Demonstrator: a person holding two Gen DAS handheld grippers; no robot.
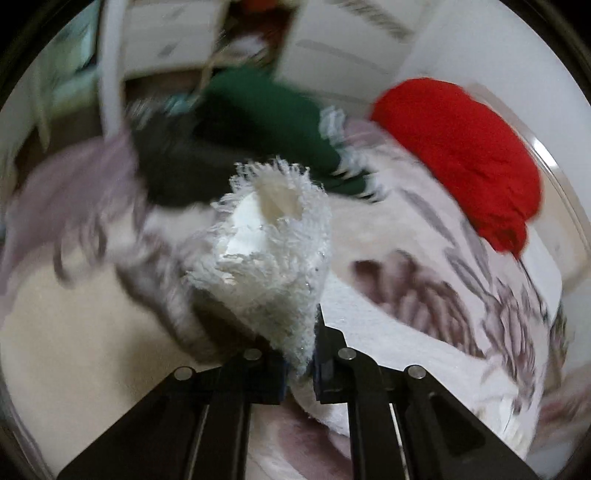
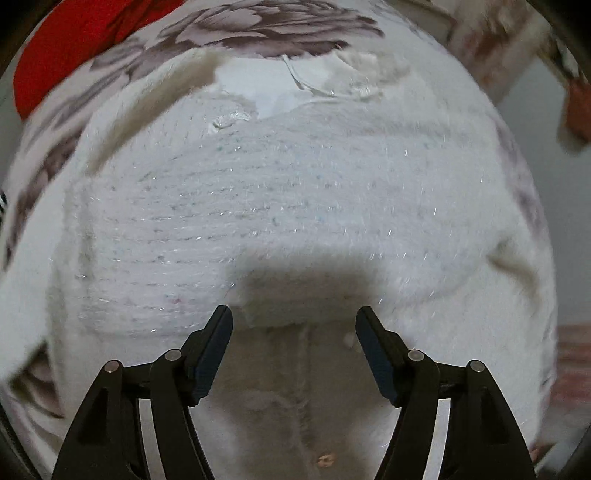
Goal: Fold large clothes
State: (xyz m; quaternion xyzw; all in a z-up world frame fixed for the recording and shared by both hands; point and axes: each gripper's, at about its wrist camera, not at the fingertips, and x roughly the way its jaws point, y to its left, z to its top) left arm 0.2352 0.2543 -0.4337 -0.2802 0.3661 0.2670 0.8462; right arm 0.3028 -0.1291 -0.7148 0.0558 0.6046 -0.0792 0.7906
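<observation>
A fluffy white knitted garment (image 2: 295, 206) lies spread on a flower-print bedsheet (image 2: 266, 33). My left gripper (image 1: 299, 354) is shut on a bunched fold of the same white garment (image 1: 273, 251) and holds it lifted above the bed. My right gripper (image 2: 294, 321) is open and empty, hovering just above the garment near a folded edge, with a buttoned strip (image 2: 325, 459) showing below.
A red garment (image 1: 465, 155) and a dark green one (image 1: 266, 114) lie on the sheet (image 1: 424, 288) behind the lifted fold, with a grey-lilac cloth (image 1: 74, 192) at left. The red garment also shows in the right wrist view (image 2: 74, 44). White furniture (image 1: 351, 37) stands behind.
</observation>
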